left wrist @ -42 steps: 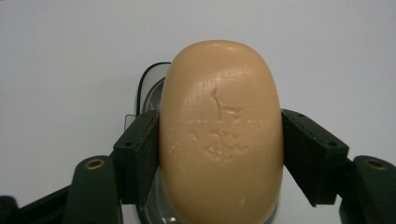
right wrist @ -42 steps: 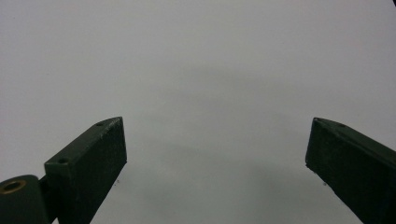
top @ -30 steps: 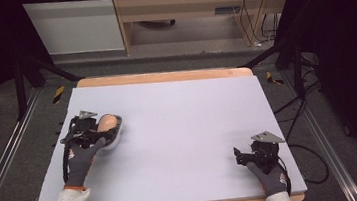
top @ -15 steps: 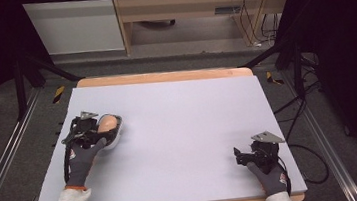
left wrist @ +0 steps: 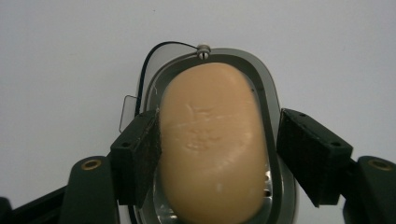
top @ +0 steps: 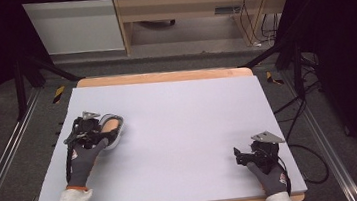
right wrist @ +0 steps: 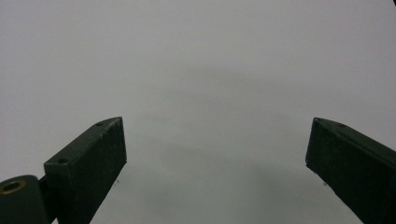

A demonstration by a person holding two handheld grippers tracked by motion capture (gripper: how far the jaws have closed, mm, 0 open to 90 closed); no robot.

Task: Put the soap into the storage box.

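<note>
Peach-coloured soap lies in a shallow grey dish near the left edge of the pale grey table, and the left gripper straddles it. Its jaws have just been opening: the pad on one side seems to brush the bar's flank, while the other stands clear with a gap, so the soap is between them but not clamped. From where I stand, the risk is that touching pad: if the hand lifts or pulls away while it clings, the slick bar could tip out of the dish or drag the light dish across the table, perhaps towards the near edge. A thin dark wire curls around the far rim of the dish, and a jaw could snag it on the way out. If the person closes again off-centre, the rounded bar could squirt out sideways. The right gripper rests well apart near the table's right front corner, its jaws spread wide over bare tabletop.
</note>
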